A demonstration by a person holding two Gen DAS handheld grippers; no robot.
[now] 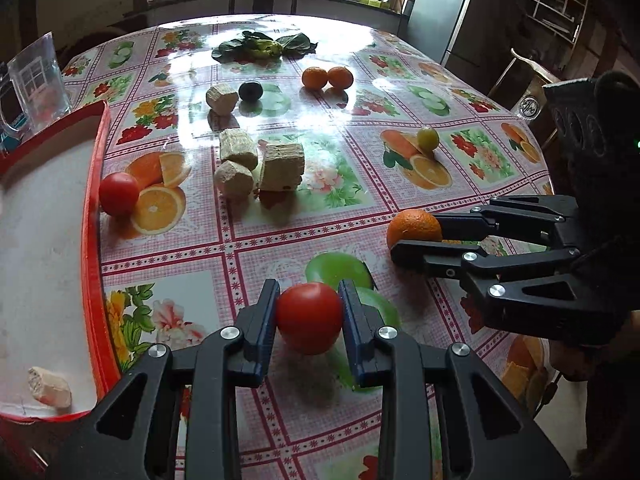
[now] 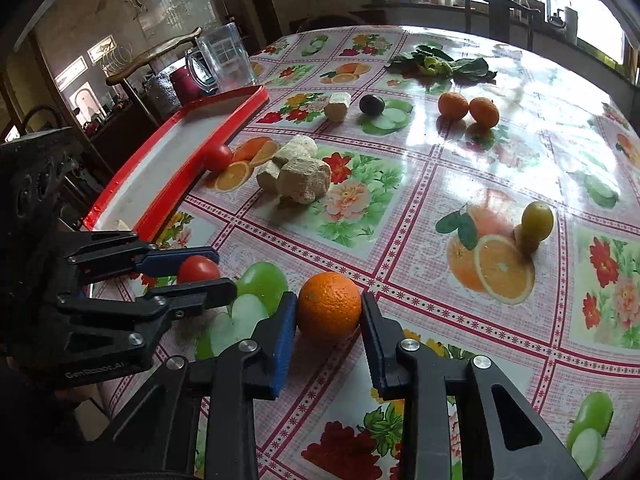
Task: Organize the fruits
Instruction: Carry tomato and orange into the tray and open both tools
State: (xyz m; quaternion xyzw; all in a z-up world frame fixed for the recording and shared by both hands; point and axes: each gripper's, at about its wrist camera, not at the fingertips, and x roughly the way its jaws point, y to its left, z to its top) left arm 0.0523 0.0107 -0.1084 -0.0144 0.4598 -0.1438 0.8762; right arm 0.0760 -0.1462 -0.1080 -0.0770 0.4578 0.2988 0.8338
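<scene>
A red tomato (image 1: 310,318) rests on the flowered tablecloth between the blue pads of my left gripper (image 1: 309,286), which is shut on it; the right wrist view shows the same grip (image 2: 224,274) on the tomato (image 2: 198,269). Just to the right, an orange (image 2: 329,306) sits on the table with both pads of my right gripper (image 2: 329,298) against its sides. The left wrist view shows that gripper (image 1: 416,236) holding the orange (image 1: 414,228). A red-rimmed tray (image 1: 89,248) lies along the left edge, with a second tomato (image 1: 119,194) against its rim.
Beige blocks (image 1: 260,168) cluster mid-table. Behind them are a dark plum (image 1: 250,91), two small oranges (image 1: 327,77) and leafy greens (image 1: 264,46). A yellow-green fruit (image 1: 428,139) sits to the right. A glass jug (image 1: 38,80) stands behind the tray, which holds one beige piece (image 1: 49,390).
</scene>
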